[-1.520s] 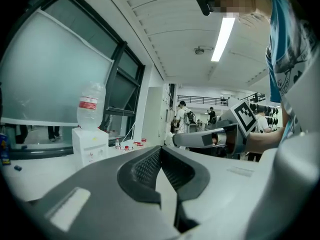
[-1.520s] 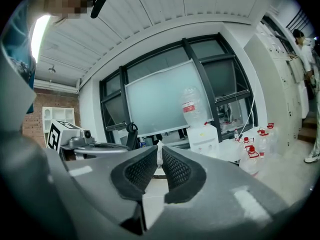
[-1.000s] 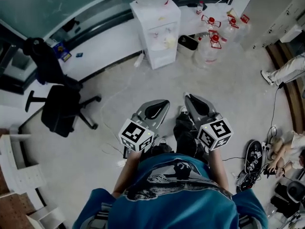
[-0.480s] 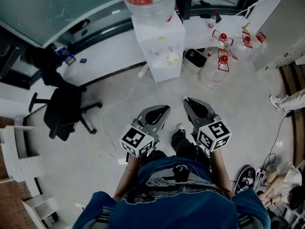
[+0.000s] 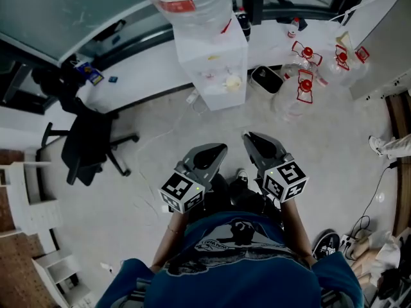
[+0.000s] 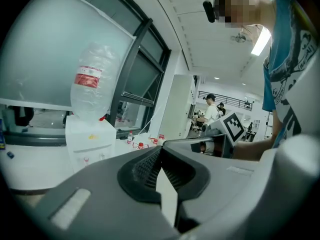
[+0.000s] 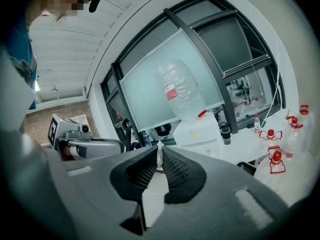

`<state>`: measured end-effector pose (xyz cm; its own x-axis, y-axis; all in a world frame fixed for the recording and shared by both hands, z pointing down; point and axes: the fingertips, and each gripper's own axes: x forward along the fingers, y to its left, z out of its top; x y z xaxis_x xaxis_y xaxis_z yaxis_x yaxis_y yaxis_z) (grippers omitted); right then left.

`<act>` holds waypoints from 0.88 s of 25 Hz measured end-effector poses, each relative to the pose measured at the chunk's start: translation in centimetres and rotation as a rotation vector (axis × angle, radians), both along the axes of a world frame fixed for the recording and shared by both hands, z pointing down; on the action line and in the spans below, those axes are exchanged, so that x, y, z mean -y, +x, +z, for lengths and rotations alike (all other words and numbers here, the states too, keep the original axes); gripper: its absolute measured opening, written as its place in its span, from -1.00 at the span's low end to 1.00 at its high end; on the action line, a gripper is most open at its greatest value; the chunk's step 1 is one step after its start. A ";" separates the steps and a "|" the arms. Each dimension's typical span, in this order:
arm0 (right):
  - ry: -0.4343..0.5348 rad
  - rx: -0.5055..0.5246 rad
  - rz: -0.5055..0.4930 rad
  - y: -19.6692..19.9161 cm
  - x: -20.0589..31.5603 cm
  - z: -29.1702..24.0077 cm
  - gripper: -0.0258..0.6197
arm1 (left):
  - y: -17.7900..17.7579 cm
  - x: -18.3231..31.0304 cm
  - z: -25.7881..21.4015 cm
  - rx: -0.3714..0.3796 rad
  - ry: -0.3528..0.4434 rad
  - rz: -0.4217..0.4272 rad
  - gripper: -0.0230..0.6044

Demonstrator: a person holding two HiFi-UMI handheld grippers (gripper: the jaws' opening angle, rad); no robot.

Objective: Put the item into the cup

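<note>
No item and no cup shows in any view. In the head view I hold both grippers at waist height over a grey floor, pointing at a white water dispenser (image 5: 212,63). The left gripper (image 5: 221,147) has its jaws closed tip to tip, and in the left gripper view (image 6: 161,148) nothing is between them. The right gripper (image 5: 247,135) is also closed. In the right gripper view (image 7: 159,146) only a thin pale slit shows at the tips, and I cannot tell whether anything sits in it.
An upturned bottle (image 5: 192,2) tops the dispenser. Several empty jugs with red caps (image 5: 302,88) and a black bin (image 5: 264,79) stand to its right. A black office chair (image 5: 90,149) and a white shelf (image 5: 29,197) are at left. Another person's foot (image 5: 385,146) is at right.
The dispenser, jugs and chair have slid nearer and lower in the head view as I walk forward. Both grippers keep the same pose and the same closed jaws.
</note>
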<state>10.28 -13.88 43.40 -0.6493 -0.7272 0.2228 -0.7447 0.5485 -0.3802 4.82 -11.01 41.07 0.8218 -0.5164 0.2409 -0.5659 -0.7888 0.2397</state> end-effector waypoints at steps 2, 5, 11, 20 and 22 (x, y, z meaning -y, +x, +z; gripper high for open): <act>-0.003 0.002 0.005 0.3 0.7 0.3 -0.83 | 0.1 0.6 0.1 -0.006 -0.009 -0.014 -0.89; -0.014 0.007 0.008 0.4 2.0 0.7 -0.83 | -0.2 1.4 0.4 -0.002 -0.022 -0.026 -0.89; -0.057 0.007 0.030 -0.7 5.6 2.6 -0.83 | -1.9 4.4 1.6 0.007 -0.054 -0.015 -0.89; -0.120 0.003 0.156 -1.5 15.8 6.5 -0.83 | -2.9 13.8 2.6 0.053 -0.030 0.133 -0.89; -0.154 -0.006 0.196 -1.4 18.3 8.3 -0.83 | -2.9 15.8 2.7 0.055 -0.034 0.177 -0.89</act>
<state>8.85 -32.16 51.75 -0.4976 -0.7962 0.3442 -0.8338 0.3295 -0.4430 1.90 -26.79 43.75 0.8841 -0.3560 0.3026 -0.4323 -0.8690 0.2406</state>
